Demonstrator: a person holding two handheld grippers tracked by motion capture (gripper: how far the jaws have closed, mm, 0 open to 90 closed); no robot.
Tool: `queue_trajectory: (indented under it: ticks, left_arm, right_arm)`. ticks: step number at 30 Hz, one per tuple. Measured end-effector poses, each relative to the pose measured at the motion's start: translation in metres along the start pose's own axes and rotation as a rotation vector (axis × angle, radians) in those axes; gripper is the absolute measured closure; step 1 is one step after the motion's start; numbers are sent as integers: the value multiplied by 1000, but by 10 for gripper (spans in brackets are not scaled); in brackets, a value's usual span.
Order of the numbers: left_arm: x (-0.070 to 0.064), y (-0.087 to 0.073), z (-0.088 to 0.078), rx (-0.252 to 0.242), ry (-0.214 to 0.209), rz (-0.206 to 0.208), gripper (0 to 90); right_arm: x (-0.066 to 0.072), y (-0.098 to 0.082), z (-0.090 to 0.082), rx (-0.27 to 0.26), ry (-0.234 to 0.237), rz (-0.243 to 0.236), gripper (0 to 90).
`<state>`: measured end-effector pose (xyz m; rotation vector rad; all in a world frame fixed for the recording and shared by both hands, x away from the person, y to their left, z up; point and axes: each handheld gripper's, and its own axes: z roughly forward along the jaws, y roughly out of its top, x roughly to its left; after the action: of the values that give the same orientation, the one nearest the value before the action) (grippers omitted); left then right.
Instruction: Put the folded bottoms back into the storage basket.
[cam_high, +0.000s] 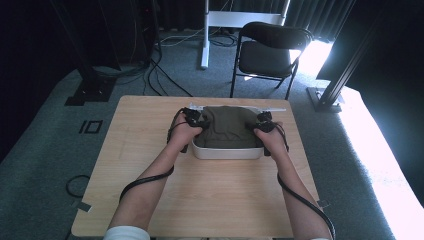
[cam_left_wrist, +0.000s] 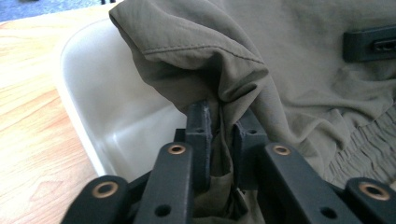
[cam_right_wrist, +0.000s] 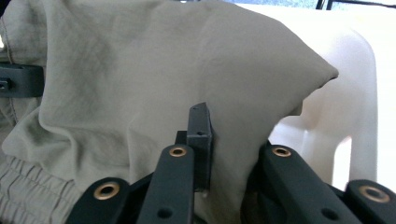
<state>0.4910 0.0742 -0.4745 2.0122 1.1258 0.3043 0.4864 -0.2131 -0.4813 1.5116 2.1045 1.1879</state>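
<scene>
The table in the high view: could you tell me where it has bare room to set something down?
The table is bare left of the white tub to its left edge, and along the near edge between the forearms. A narrower strip lies right of the tub. The tub itself is crowded with olive cloth.

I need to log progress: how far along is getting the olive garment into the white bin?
Done: the olive garment lies bunched in the white bin. In hand: the left gripper and right gripper each pinch a fold at opposite sides. Left: letting go and drawing both grippers away.
</scene>
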Motion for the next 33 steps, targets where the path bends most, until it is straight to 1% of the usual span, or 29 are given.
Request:
queue_trajectory:
  ticks: [2, 4, 6, 7, 8, 9, 10, 11, 12, 13, 14, 15, 16, 17, 18, 19, 20, 21, 22, 24, 25, 26, 27, 28, 30, 33]
  left_arm:
    - [1, -2, 1, 12, 2, -5, 772]
    - [2, -4, 3, 16, 7, 9, 687]
    - [2, -5, 5, 13, 4, 13, 633]
    - [2, -6, 4, 10, 1, 9, 612]
    - [2, -6, 4, 9, 1, 18, 613]
    - [2, -5, 4, 3, -4, 24, 586]
    - [1, -5, 4, -3, -9, 19, 551]
    - [0, -4, 3, -3, -3, 17, 522]
    - [0, -3, 3, -11, -3, 16, 483]
    - [-1, -3, 3, -24, -8, 13, 416]
    - [-2, -1, 1, -38, -5, 29, 372]
    - [-2, -1, 0, -47, -6, 39, 351]
    - [-3, 0, 0, -50, -4, 41, 303]
    - [-5, 1, -1, -60, 0, 39, 272]
    - [-6, 1, -2, -72, -3, 46, 244]
    - [-8, 2, -3, -72, -3, 47, 192]
    - [-11, 3, -5, -91, -4, 50, 181]
    - [-11, 3, -5, -95, -7, 52, 181]
    - [-12, 3, -7, -98, -8, 43, 181]
    - [-14, 4, -9, -121, -20, 38, 181]
    - [-15, 4, -10, -129, -21, 33, 181]
    - [-15, 4, -12, -140, -16, 40, 181]
    - [-16, 4, -14, -145, -10, 47, 181]
    - [-16, 3, -16, -154, -2, 51, 181]
    - [-16, 2, -20, -160, -9, 50, 181]
    - [-17, -1, -25, -172, -17, 55, 181]
  right_arm:
    - [1, 0, 1, 6, -7, -3, 745]
    - [1, 0, 2, 9, -2, -4, 681]
    - [2, 1, 1, 3, -15, -6, 579]
    - [2, 2, 1, 1, -32, -3, 564]
    - [2, 3, 0, -8, -39, -6, 550]
    - [1, 3, -1, -24, -35, -13, 516]
    - [0, 4, -1, -34, -39, -22, 515]
    - [0, 4, -3, -43, -37, -16, 491]
    - [0, 5, -4, -55, -34, -12, 468]
    - [-1, 6, -5, -78, -33, -21, 454]
    - [0, 7, -7, -98, -48, -31, 451]
    - [0, 8, -10, -121, -44, -40, 409]
    - [0, 9, -11, -131, -41, -38, 382]
    - [0, 10, -12, -133, -40, -41, 376]
    - [1, 10, -12, -135, -25, -50, 340]
    - [2, 10, -13, -144, -11, -54, 291]
    - [2, 11, -13, -141, -12, -48, 286]
    - [4, 11, -15, -139, -21, -59, 235]
    - [5, 11, -15, -138, -24, -66, 194]
    - [8, 10, -16, -141, -22, -98, 186]
    - [9, 9, -16, -132, -14, -99, 177]
    - [10, 9, -16, -131, -7, -98, 159]
    - [11, 8, -17, -123, 0, -106, 148]
    - [11, 7, -17, -121, 2, -108, 148]
    - [12, 5, -19, -128, 10, -95, 148]
    - [13, 3, -23, -129, 25, -91, 138]
